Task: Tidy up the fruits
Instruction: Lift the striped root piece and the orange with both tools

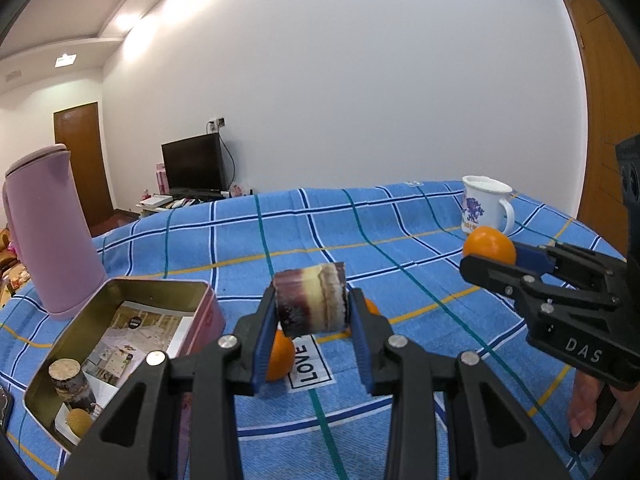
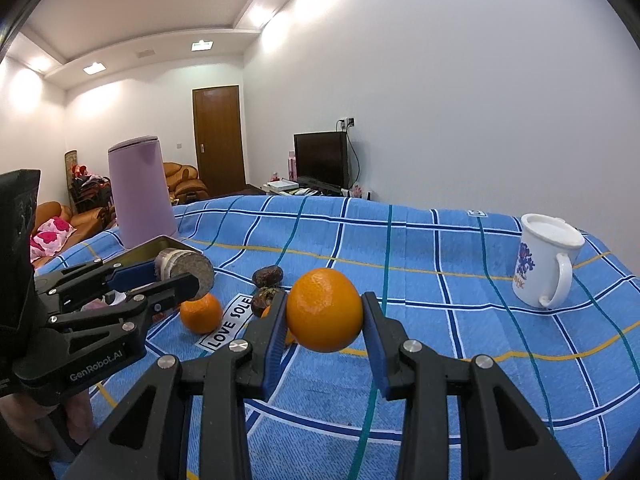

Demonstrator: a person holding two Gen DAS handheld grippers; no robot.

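Tablecloth (image 1: 400,216): blue checked woven fabric covering the whole surface, running out of frame at the edges.
Flask (image 1: 48,232): tall smooth lilac cylinder standing behind the tin.
Tin (image 1: 200,292): rectangular metal box lying open, holding an upright sugarcane stub (image 1: 70,384); its near end is hiding behind the gripper.
Mug (image 2: 544,260): glossy white, printed, sitting far right.
Left gripper (image 1: 312,312): jaws clamping a banded sugarcane piece (image 1: 312,300) above the cloth.
Right gripper (image 2: 325,312): jaws gripping a dimpled round orange (image 2: 325,310) in the air.
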